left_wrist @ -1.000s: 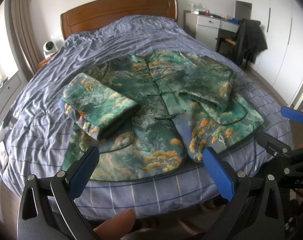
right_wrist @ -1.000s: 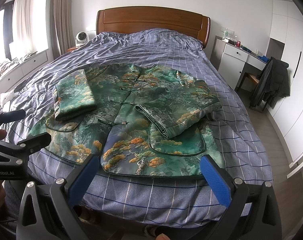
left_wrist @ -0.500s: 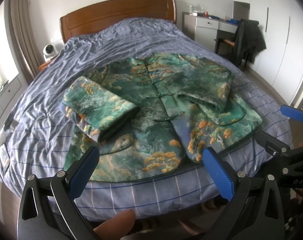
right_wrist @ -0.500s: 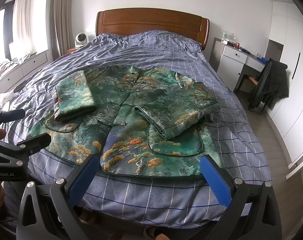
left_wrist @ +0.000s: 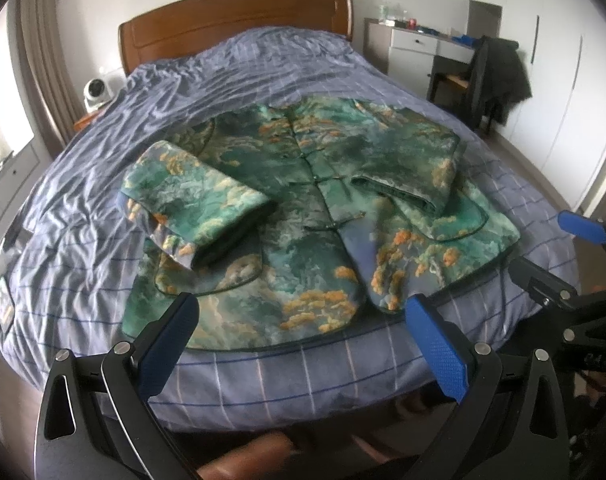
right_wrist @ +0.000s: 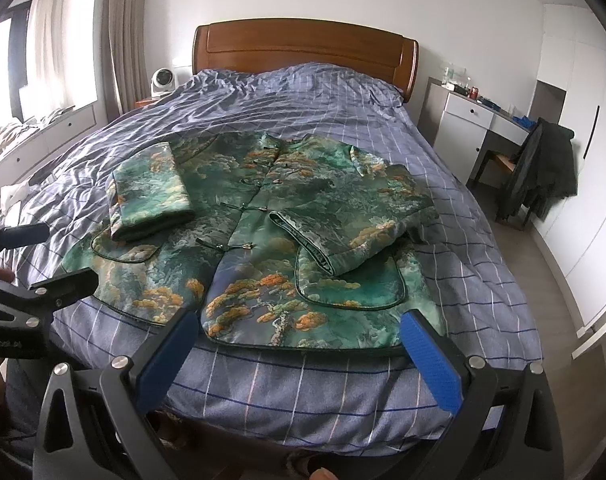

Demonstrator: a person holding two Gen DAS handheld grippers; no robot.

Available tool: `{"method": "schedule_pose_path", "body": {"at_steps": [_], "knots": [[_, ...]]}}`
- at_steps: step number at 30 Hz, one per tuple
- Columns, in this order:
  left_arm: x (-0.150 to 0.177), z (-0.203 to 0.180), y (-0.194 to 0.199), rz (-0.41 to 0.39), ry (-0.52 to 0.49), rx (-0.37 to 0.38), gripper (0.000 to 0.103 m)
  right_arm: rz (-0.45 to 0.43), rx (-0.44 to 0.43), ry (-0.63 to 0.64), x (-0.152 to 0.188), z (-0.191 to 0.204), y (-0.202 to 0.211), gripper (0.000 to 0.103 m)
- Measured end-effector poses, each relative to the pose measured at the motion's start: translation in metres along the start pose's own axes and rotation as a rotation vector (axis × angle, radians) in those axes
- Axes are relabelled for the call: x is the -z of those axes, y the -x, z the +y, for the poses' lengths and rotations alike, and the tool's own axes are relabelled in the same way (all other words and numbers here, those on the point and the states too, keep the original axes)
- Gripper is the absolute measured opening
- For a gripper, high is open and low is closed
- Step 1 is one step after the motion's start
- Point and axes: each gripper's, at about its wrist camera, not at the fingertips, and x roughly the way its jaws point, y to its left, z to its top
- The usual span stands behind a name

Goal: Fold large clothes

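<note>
A green jacket with an orange tree pattern [left_wrist: 303, 216] lies flat, front up, on the bed; it also shows in the right wrist view [right_wrist: 263, 220]. Both sleeves are folded in over the body: the left sleeve [left_wrist: 195, 200] and the right sleeve [left_wrist: 407, 180]. My left gripper [left_wrist: 303, 344] is open and empty, held just off the foot of the bed near the jacket's hem. My right gripper [right_wrist: 299, 356] is open and empty, beside it to the right. Each gripper shows at the edge of the other's view.
The bed [right_wrist: 303, 392] has a blue-grey checked cover and a wooden headboard [right_wrist: 303, 44]. A white desk [right_wrist: 475, 120] and a chair with a dark coat [right_wrist: 539, 168] stand on the right. A small white fan [right_wrist: 163, 80] sits at the back left.
Both grippers have drawn back and slightly up from the bed, so the jacket sits a little farther away. The jacket has not moved.
</note>
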Motion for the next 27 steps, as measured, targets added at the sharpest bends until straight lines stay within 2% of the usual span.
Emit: {"method": "schedule_pose_path", "body": {"at_steps": [6,13,20,27], "knots": [[0.002,0.0,-0.001,-0.025,-0.038,-0.026,0.102,0.008,-0.003,0.006,-0.001,0.002,-0.004,0.103],[0.005,0.002,-0.013,0.015,-0.011,0.011,0.102,0.012,-0.001,0.021,-0.003,0.006,-0.006,0.103],[0.0,0.02,-0.029,0.053,0.02,0.0,0.102,0.014,-0.027,-0.038,-0.004,-0.003,-0.012,0.103],[-0.018,0.04,-0.047,0.003,-0.077,-0.07,0.102,0.013,-0.047,-0.074,-0.003,-0.013,-0.015,0.103]]}}
